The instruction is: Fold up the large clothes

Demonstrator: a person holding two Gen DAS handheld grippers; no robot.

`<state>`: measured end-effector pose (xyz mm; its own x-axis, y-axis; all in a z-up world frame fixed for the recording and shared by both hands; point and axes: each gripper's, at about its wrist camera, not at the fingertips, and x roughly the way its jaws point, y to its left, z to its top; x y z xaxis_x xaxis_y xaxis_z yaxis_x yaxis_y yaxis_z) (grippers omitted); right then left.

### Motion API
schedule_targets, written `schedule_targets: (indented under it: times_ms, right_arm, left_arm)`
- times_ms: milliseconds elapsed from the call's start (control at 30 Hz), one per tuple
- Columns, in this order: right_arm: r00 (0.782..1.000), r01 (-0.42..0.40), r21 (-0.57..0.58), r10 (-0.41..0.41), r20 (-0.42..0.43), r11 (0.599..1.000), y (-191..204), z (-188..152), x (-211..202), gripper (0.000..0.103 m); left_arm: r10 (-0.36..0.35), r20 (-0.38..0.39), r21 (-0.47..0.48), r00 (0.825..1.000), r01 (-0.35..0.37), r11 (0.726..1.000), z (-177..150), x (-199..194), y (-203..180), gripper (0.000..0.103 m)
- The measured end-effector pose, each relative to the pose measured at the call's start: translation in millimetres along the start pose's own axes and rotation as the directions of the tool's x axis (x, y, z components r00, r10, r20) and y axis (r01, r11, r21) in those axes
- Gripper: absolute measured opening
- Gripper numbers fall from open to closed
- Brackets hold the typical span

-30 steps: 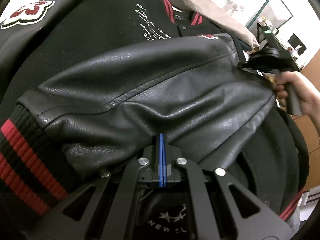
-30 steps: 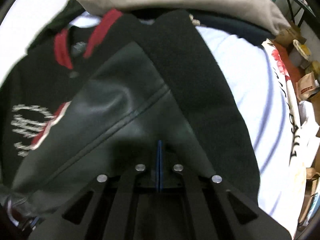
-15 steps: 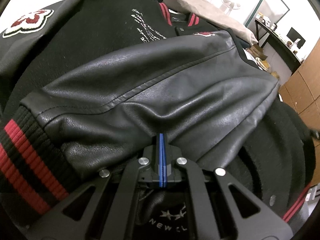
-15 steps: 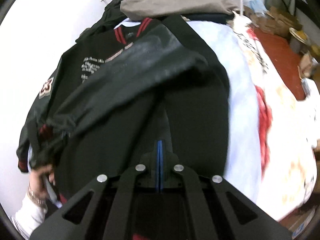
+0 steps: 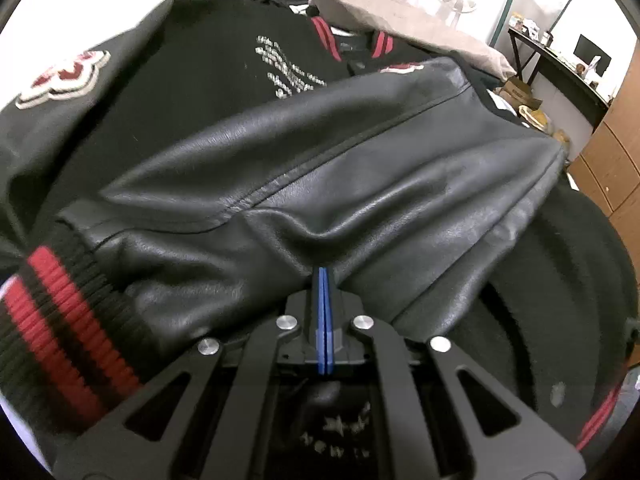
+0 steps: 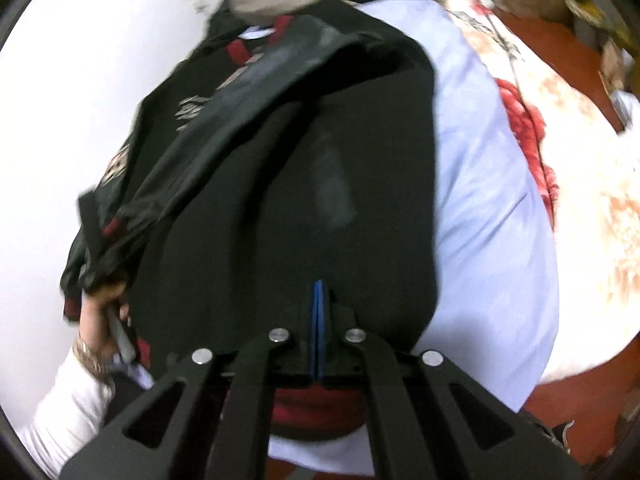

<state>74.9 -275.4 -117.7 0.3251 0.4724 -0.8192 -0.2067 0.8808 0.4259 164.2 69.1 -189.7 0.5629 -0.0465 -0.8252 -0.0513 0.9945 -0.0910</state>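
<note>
The right tongs (image 6: 318, 296), having left the jacket's shoulder for its hem, are just parting over black cloth, while the left tongs (image 5: 324, 280) stay clenched on the leather sleeve (image 5: 320, 184), now folded across.

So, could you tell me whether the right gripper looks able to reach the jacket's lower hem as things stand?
Probably yes: the right gripper sits just above the black jacket near its red-striped hem, nothing lies between them, and its fingers are opening.

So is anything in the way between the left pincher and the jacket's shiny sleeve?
No, nothing visible. The left gripper is pinched shut right on the leather sleeve, which lies folded across the black varsity jacket.
</note>
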Motion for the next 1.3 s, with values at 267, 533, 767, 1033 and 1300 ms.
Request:
schedule_targets:
  times_ms: [267,533,767,1033,1300]
  right_arm:
    - [0.962,-0.207,-0.056,0.214,0.170,0.977,22,-59,-18,0.020]
    - [0.970,-0.227,-0.059,0.231,0.076,0.972,17,-58,1,0.021]
    - [0.965,-0.247,-0.028,0.249,0.087,0.969,11,-58,-5,0.021]
    - [0.968,-0.239,-0.048,0.242,0.069,0.970,18,-60,-8,0.023]
    - [0.964,-0.240,-0.092,0.249,0.094,0.966,32,-62,-36,0.029]
  left_arm:
    - [0.017,0.059,-0.014,0.998,-0.016,1.000,-1,-103,47,0.004]
    - [0.134,0.176,0.032,0.975,-0.142,0.989,-22,-206,149,0.066]
    - [0.195,0.124,-0.035,0.973,-0.192,0.981,-52,-217,215,0.066]
    - [0.154,0.052,-0.194,0.987,-0.141,0.971,-49,-173,256,0.077]
    - [0.094,0.028,-0.206,0.995,-0.086,0.975,-42,-168,246,0.044]
